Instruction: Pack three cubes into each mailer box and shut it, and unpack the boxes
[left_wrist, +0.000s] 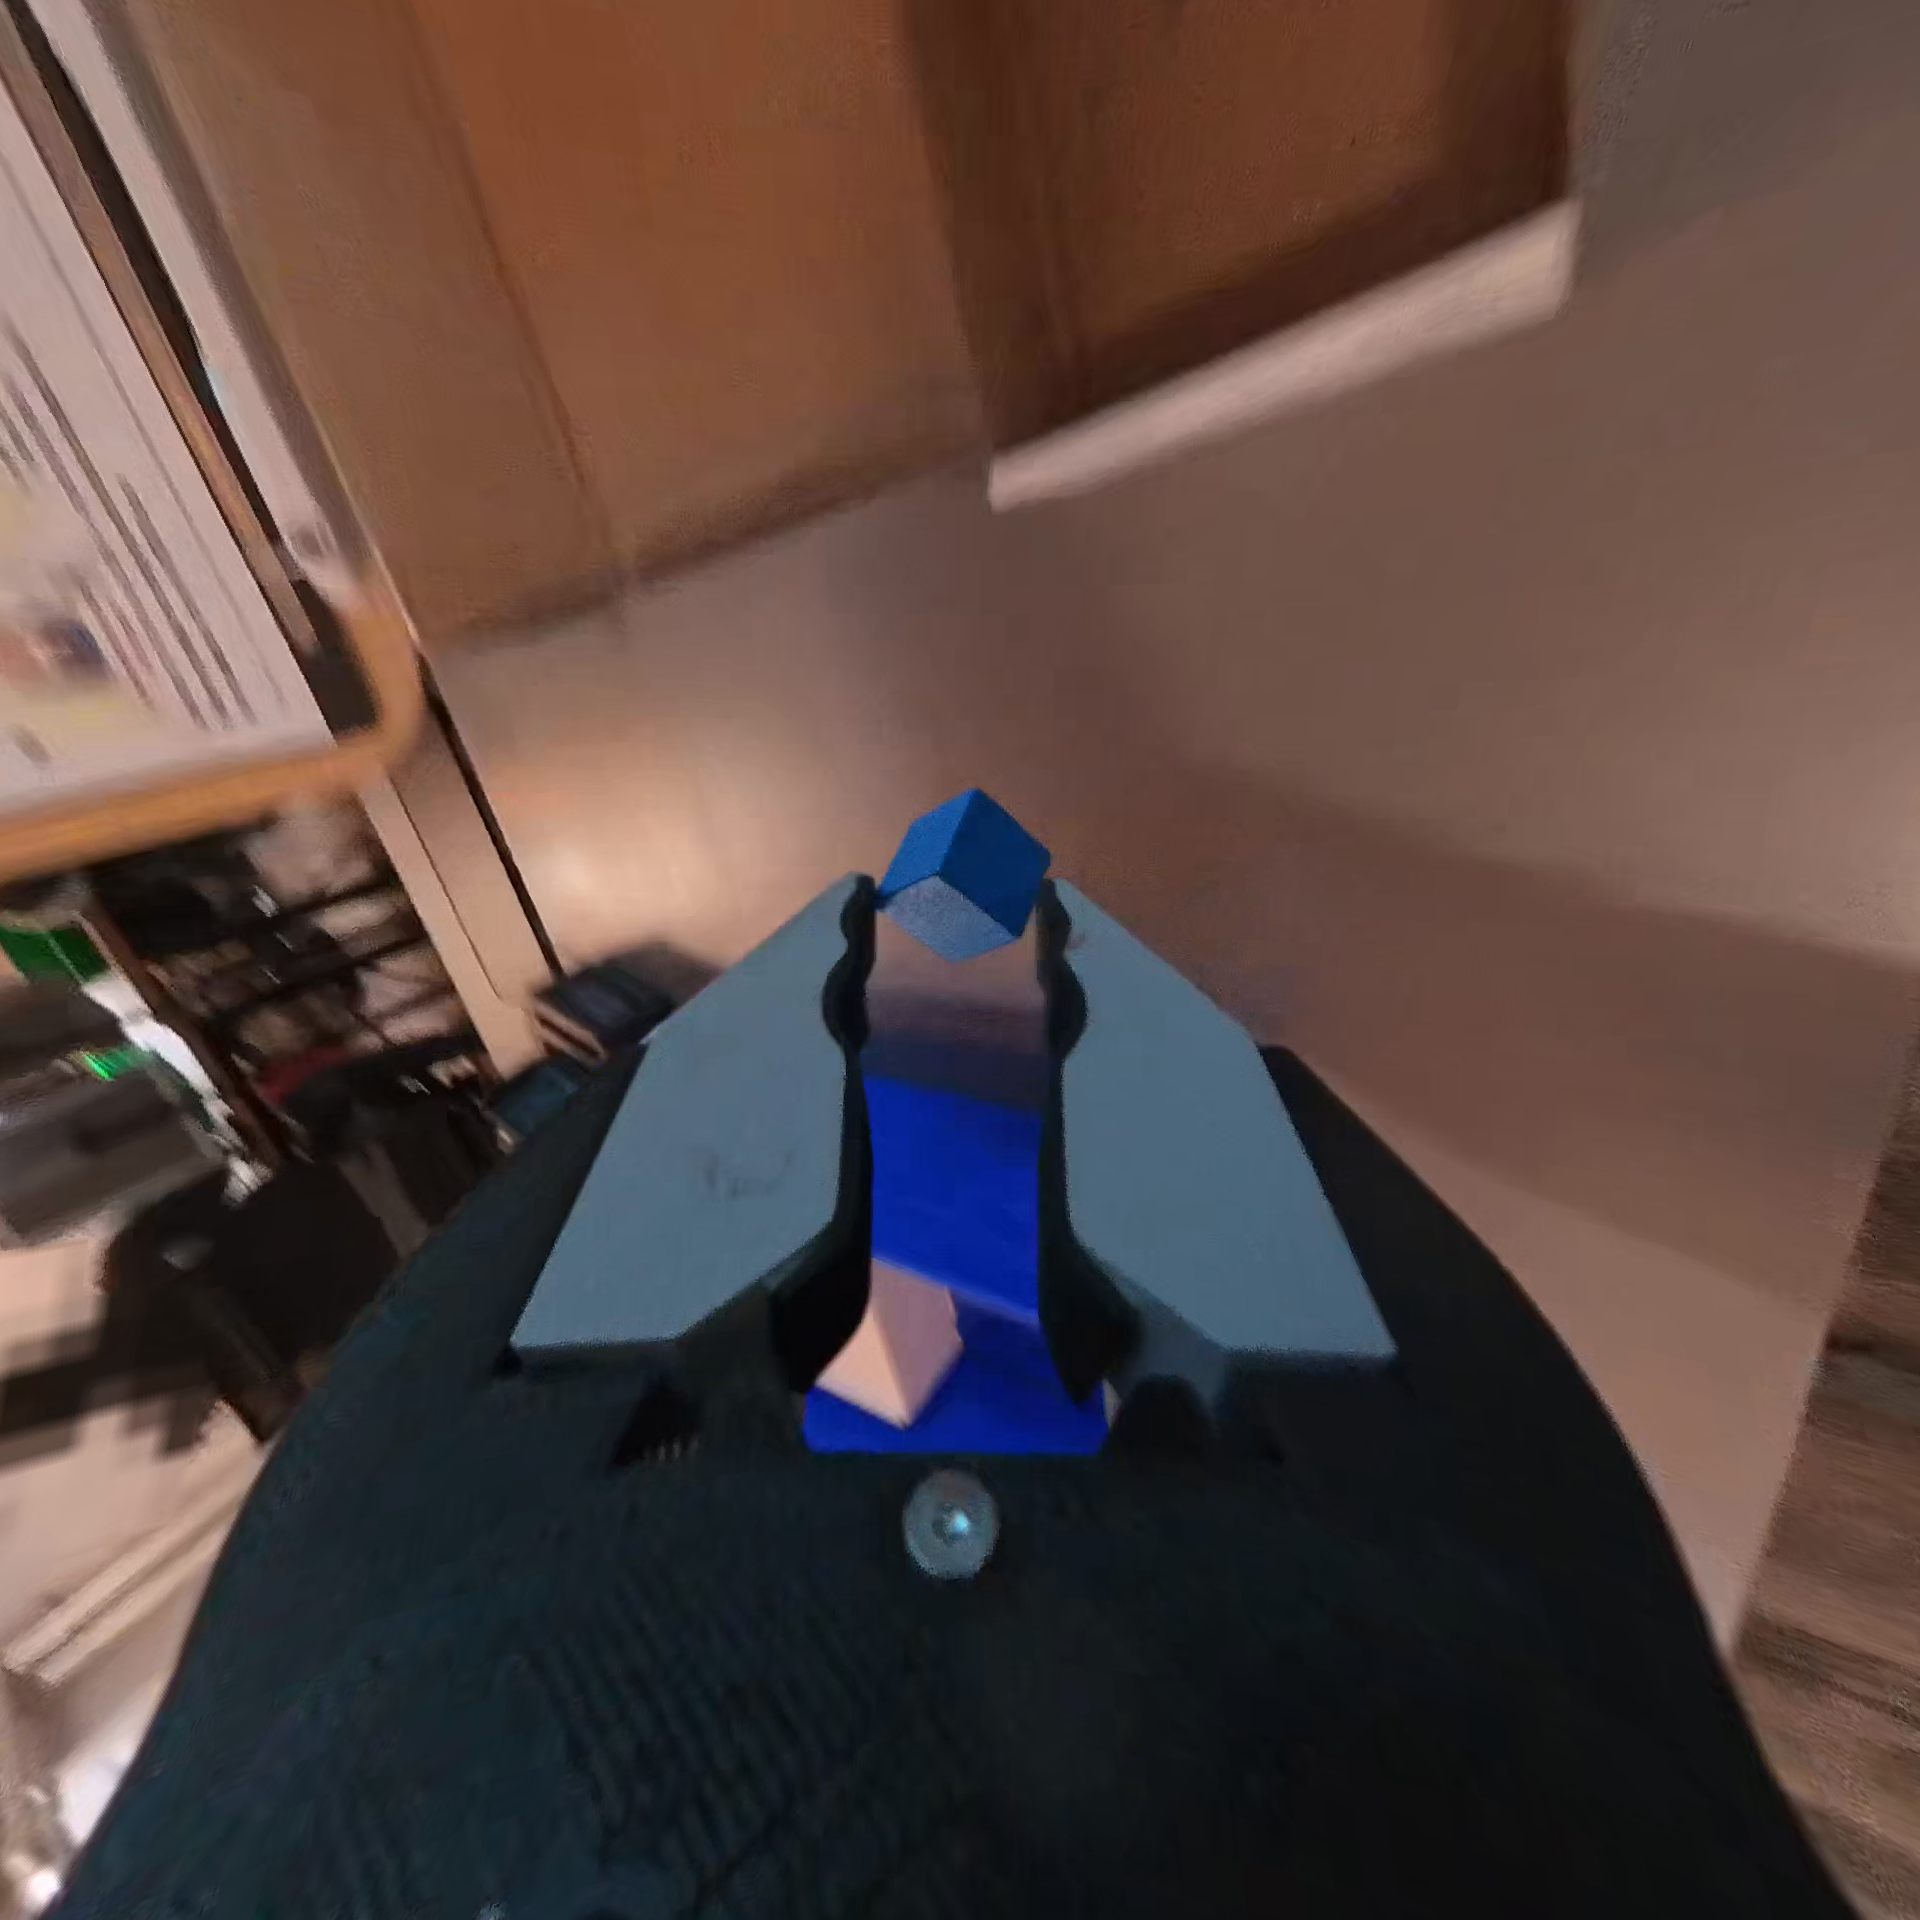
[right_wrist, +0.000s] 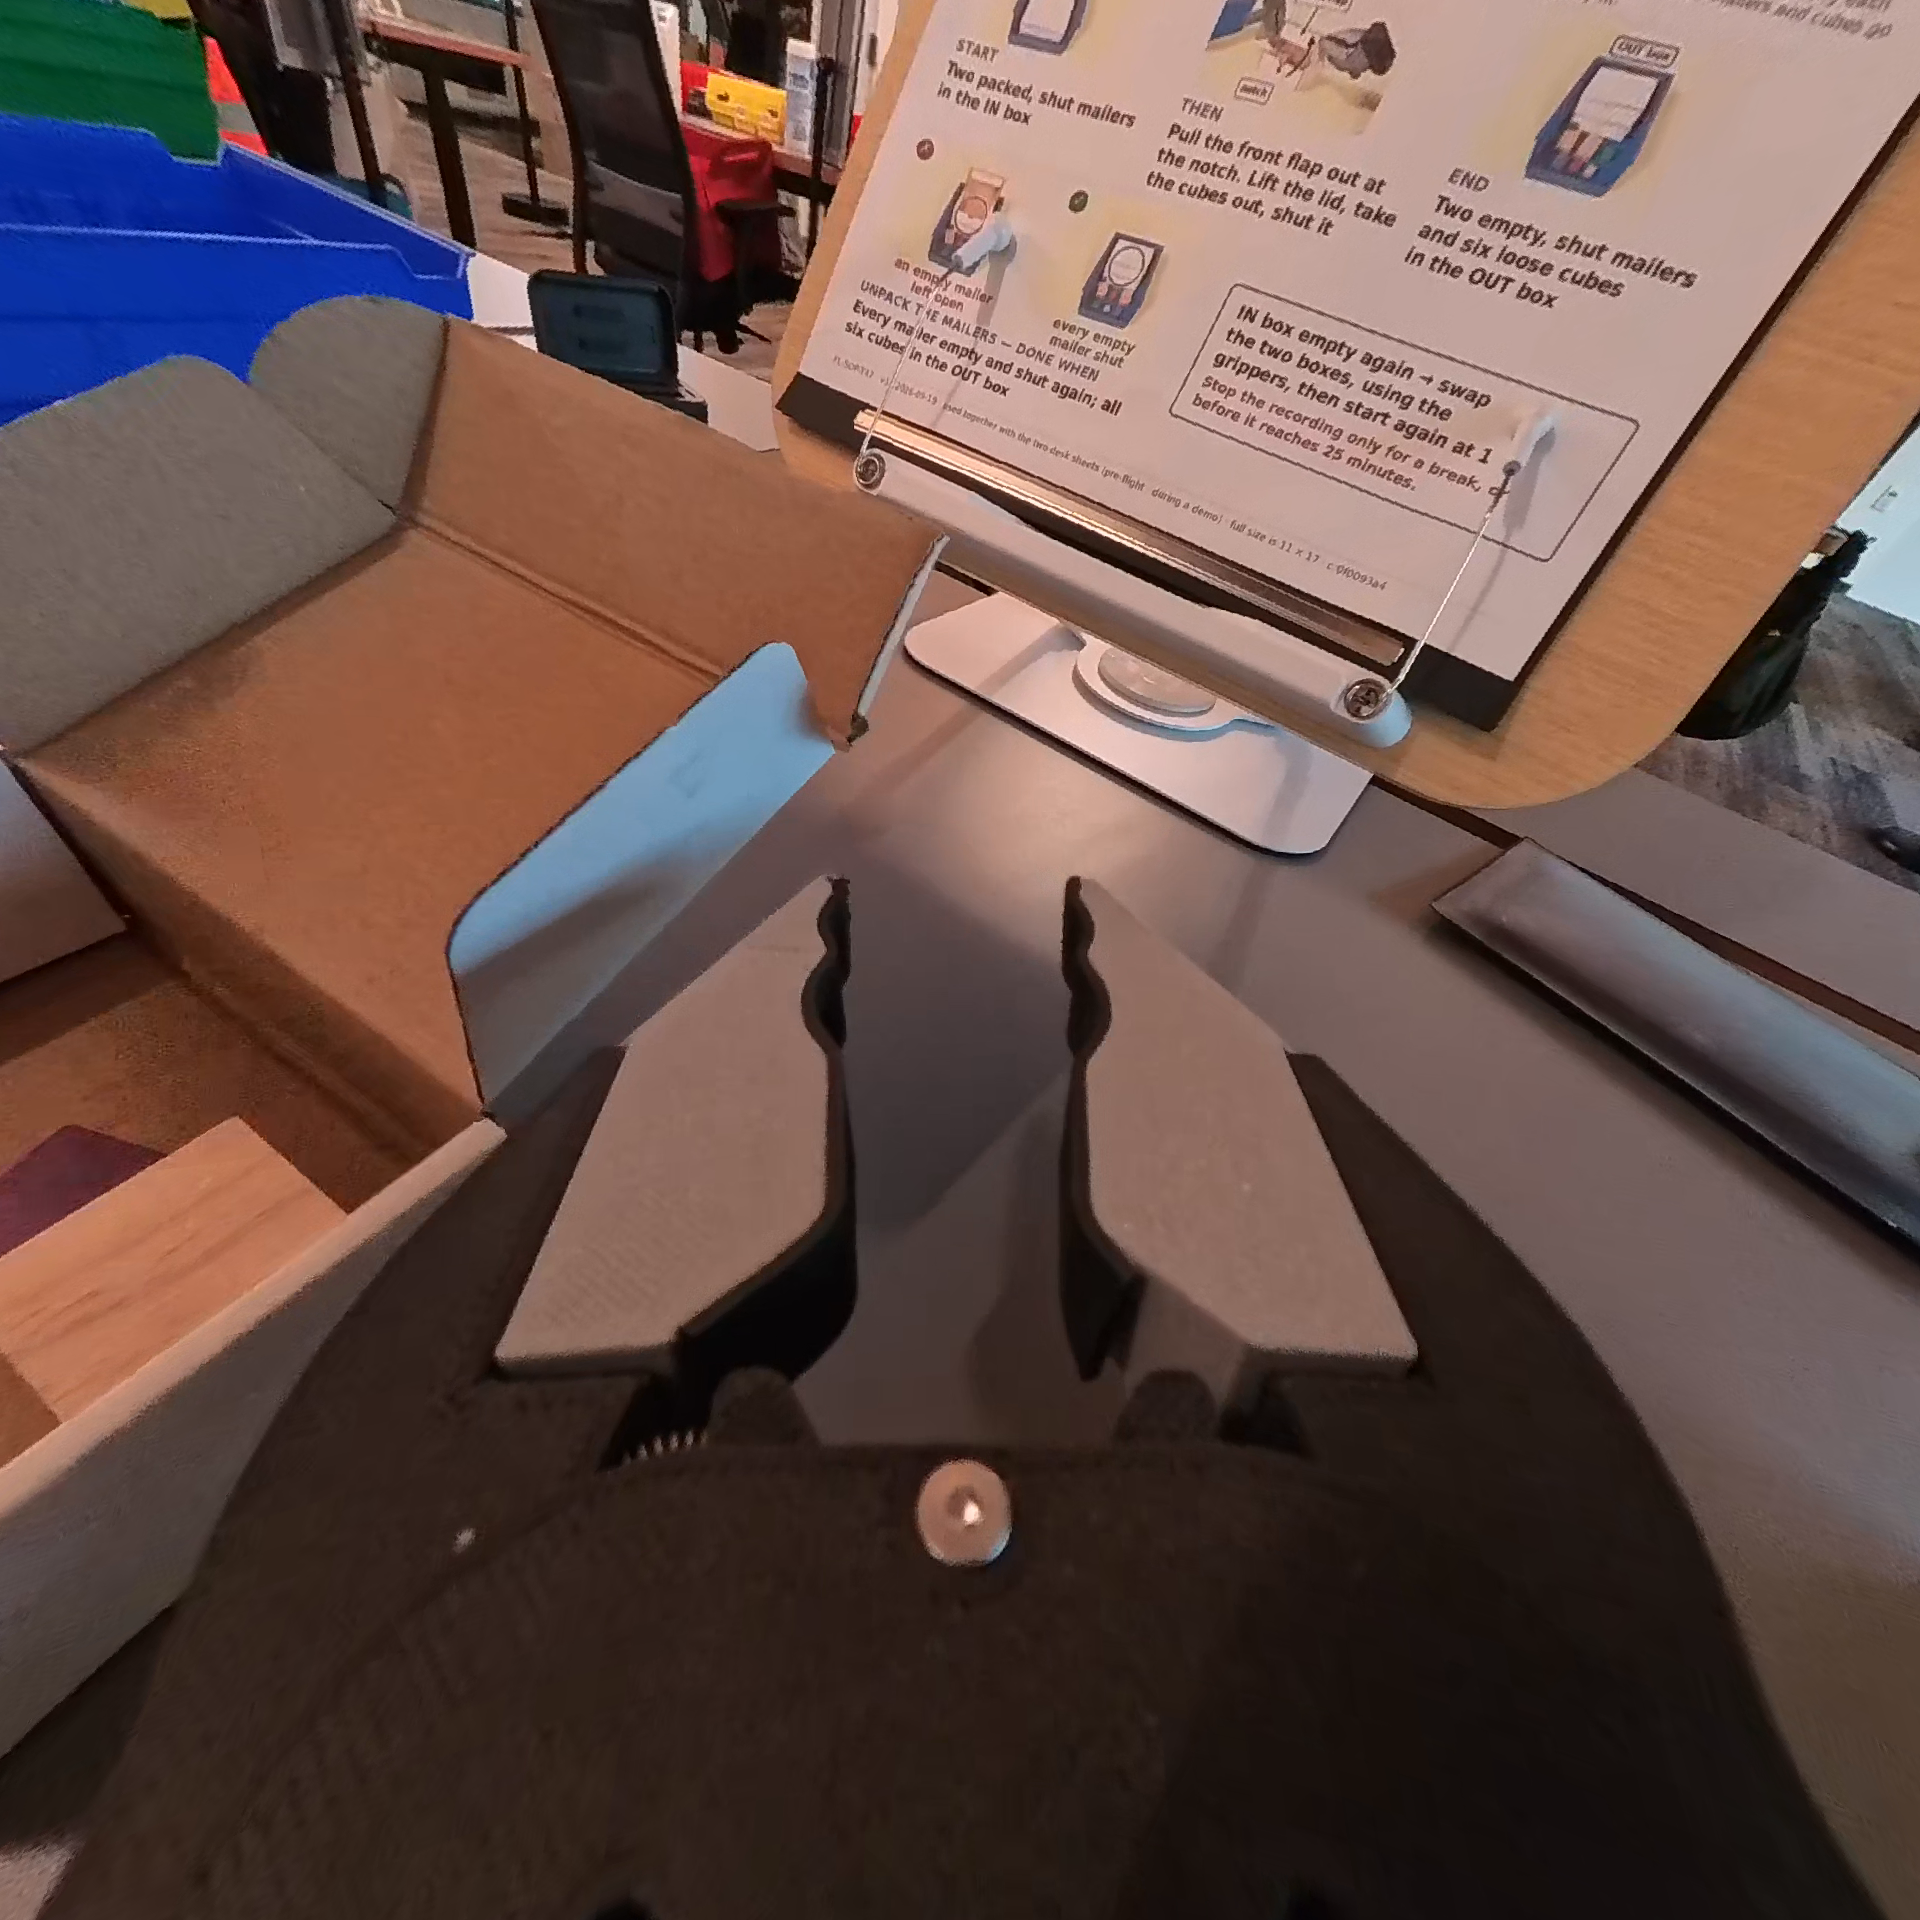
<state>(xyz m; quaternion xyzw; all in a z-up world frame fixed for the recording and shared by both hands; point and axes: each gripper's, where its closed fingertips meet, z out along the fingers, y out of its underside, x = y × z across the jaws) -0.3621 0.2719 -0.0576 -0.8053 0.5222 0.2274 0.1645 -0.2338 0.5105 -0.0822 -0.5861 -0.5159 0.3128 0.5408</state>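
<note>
My left gripper (left_wrist: 956, 906) is shut on a blue cube (left_wrist: 966, 862), pinched at its fingertips and tilted on a corner. Behind it the open mailer box (left_wrist: 727, 260) shows brown and blurred. Below, between the fingers, a plain wooden cube (left_wrist: 894, 1351) lies on a blue surface (left_wrist: 956, 1174). My right gripper (right_wrist: 951, 894) is open and empty over the dark table (right_wrist: 1558, 1299). To its left stands the open mailer box (right_wrist: 364, 727), lid raised, brown inside and pale outside. A wooden cube (right_wrist: 156, 1247) and a purple cube (right_wrist: 62, 1174) sit inside it.
A blue bin (right_wrist: 208, 239) stands behind the mailer, with a green one (right_wrist: 94, 62) above it. An instruction board (right_wrist: 1351, 312) on a white stand (right_wrist: 1143, 727) faces me. A dark flat tray (right_wrist: 1683, 1029) lies at the right. Chairs and desks are farther back. The gap from one gripper's tips to the other's is roughly 30 cm.
</note>
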